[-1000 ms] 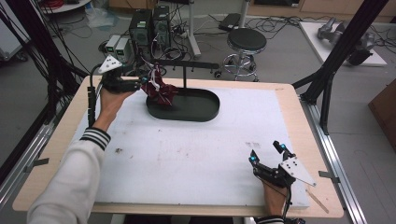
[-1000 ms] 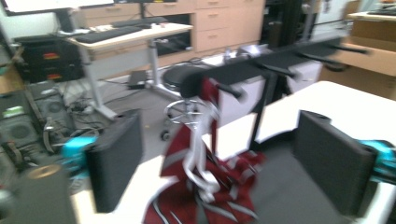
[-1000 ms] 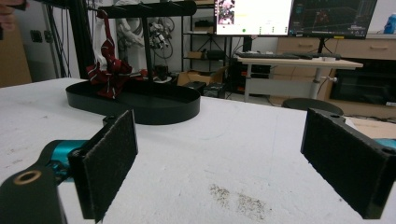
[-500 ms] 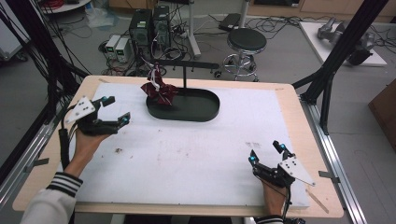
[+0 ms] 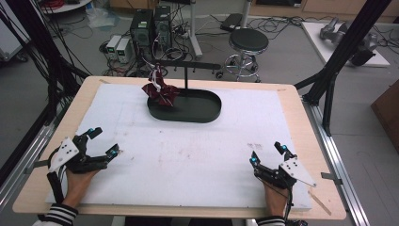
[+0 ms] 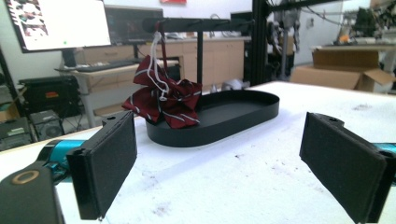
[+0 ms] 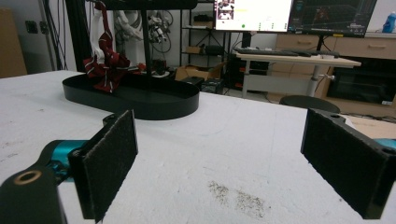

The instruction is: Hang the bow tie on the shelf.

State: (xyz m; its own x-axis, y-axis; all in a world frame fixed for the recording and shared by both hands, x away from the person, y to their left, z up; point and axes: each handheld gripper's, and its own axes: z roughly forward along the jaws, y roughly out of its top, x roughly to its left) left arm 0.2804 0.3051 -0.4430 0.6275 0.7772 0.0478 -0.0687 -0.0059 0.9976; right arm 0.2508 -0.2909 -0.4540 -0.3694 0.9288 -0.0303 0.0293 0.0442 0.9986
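1. The bow tie (image 5: 160, 92) is dark red with thin pale stripes; its folds are bunched and crumpled, and a white cord (image 6: 159, 74) loops across its front.
2. It hangs from the black bar (image 5: 188, 64) of a small stand, and its lower folds seem to reach the left end of the black oval tray (image 5: 207, 110), at about 11 o'clock from the middle of the white mat (image 5: 197, 155).
3. In the left gripper view, the bow tie drops from the bar's end by a dark red strap, and the stand's post (image 6: 200, 63) rises just to its right.
4. The left gripper (image 5: 104, 142) rests at about 8 o'clock on the mat, well apart from the bow tie. Its jaws are spread wide with nothing between them.
5. The right gripper (image 5: 268, 155) sits at about 4 o'clock on the mat, also well away from the tray. Its jaws stand wide apart and empty.
6. Each gripper is held by a hand that comes in from 6 o'clock.
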